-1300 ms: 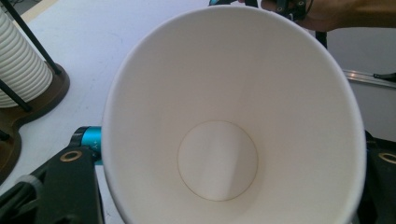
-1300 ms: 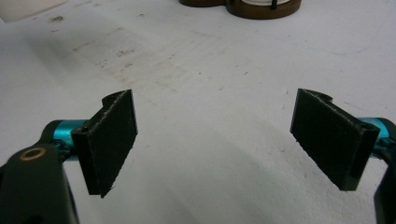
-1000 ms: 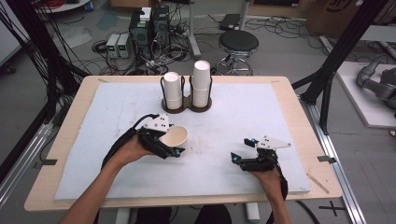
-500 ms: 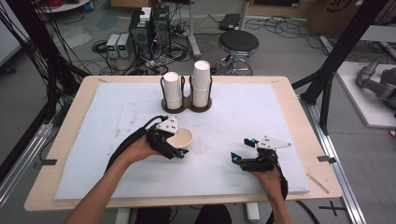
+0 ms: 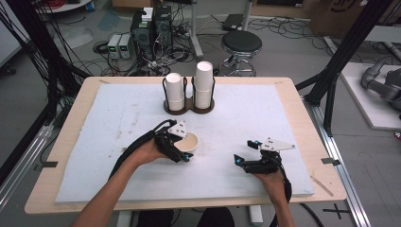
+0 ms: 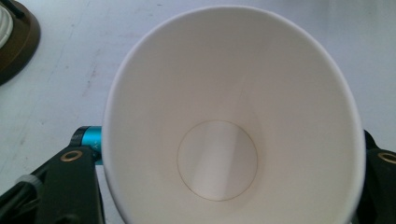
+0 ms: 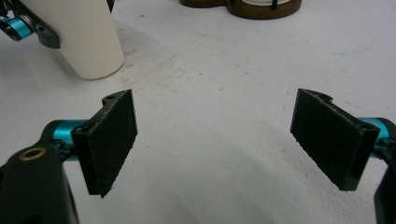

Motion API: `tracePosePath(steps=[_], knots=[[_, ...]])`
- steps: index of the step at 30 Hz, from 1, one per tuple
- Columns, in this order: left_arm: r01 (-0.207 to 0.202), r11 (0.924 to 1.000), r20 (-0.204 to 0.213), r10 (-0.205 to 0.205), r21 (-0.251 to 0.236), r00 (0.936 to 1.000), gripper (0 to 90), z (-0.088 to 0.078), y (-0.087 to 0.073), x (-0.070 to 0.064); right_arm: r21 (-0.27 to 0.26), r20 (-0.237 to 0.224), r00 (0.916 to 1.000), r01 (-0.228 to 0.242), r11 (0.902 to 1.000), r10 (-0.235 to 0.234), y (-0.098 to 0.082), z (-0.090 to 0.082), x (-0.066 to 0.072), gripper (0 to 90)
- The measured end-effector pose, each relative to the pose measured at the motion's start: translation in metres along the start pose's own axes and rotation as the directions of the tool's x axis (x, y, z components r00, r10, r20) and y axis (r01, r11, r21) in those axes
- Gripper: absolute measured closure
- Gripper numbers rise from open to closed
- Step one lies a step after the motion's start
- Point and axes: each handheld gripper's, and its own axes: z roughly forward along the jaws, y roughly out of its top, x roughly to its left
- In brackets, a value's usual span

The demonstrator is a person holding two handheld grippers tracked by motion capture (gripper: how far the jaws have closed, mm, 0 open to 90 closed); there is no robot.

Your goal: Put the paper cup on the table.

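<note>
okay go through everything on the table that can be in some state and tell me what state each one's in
Paper cup: mouth up, tilted, empty, squeezed oval, base at the mat.
Left gripper: shut on the paper cup.
Right gripper: open, nothing between its pads, low over the mat.
Cup holder: upright, both rings loaded.
Cup stacks: upside down, the right-hand one taller.

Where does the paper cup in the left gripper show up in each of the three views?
High view: paper cup left of centre, held in the left gripper.
Left gripper view: cup mouth across the picture's middle, between its fingers.
Right gripper view: cup's base end at the upper left.
Shared landmark: the brown cup holder.
</note>
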Motion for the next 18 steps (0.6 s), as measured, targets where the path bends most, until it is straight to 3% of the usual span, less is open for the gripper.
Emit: tracePosePath(steps=[4, 10, 18], knots=[[-0.010, 0.9999, 0.003, 0.010, 0.007, 0.9999, 27.9, 0.0013, 0.0002, 0.0007, 0.000, 0.000, 1.0000, 0.000, 1.0000, 0.000, 0.0000, 0.0000, -0.0003, 15.3], [0.006, 1.0000, 0.006, -0.006, 0.002, 1.0000, 27.3, 0.0018, -0.0004, 0.0009, -0.001, -0.002, 1.0000, -0.005, 1.0000, 0.005, 0.0000, 0.0001, -0.0002, 15.3], [0.019, 0.9998, 0.004, -0.019, 0.005, 0.9998, 16.1, 0.0055, -0.0019, 0.0007, -0.003, -0.004, 1.0000, -0.004, 1.0000, 0.004, -0.0001, -0.0001, -0.0005, 15.3]])
